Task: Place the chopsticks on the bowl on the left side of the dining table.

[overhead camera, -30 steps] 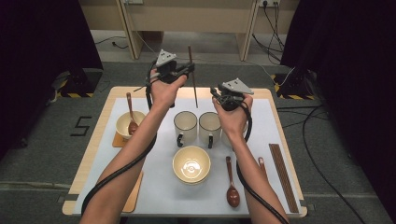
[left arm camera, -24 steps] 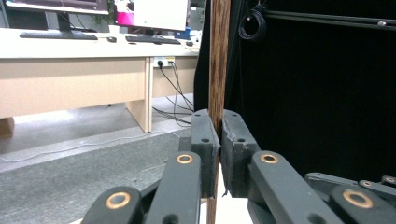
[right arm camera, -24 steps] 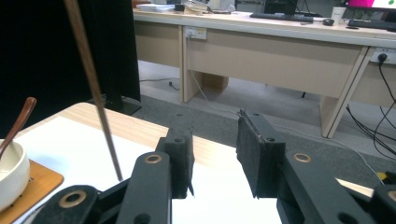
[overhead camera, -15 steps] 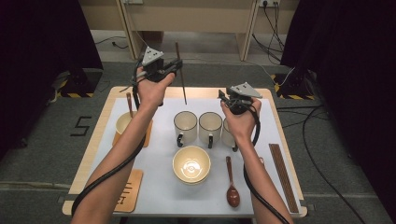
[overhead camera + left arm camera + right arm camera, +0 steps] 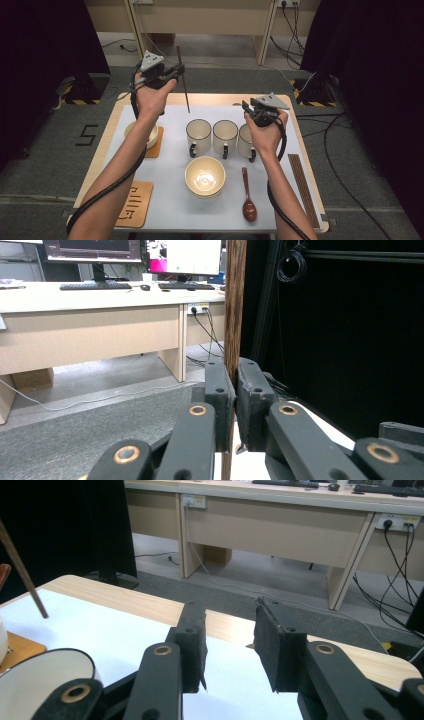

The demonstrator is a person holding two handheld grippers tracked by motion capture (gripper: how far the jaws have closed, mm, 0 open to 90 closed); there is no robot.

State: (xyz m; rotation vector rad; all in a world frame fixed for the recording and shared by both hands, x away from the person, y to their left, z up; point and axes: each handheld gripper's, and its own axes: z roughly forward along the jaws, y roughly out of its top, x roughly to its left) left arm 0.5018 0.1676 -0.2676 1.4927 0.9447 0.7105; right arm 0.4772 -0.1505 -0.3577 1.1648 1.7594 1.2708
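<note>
Dark wooden chopstick [image 5: 234,305] stands clamped upright between the left gripper's [image 5: 167,75] black jaws, lifted above the table's [image 5: 150,172] far left edge. The right gripper [image 5: 229,647] hovers with jaws parted and empty beside three white mugs [image 5: 225,135], near a cream bowl [image 5: 204,175].

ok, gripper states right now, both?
Left gripper: closed on a dark wooden chopstick, lifted above the table.
Right gripper: open, holding nothing.
</note>
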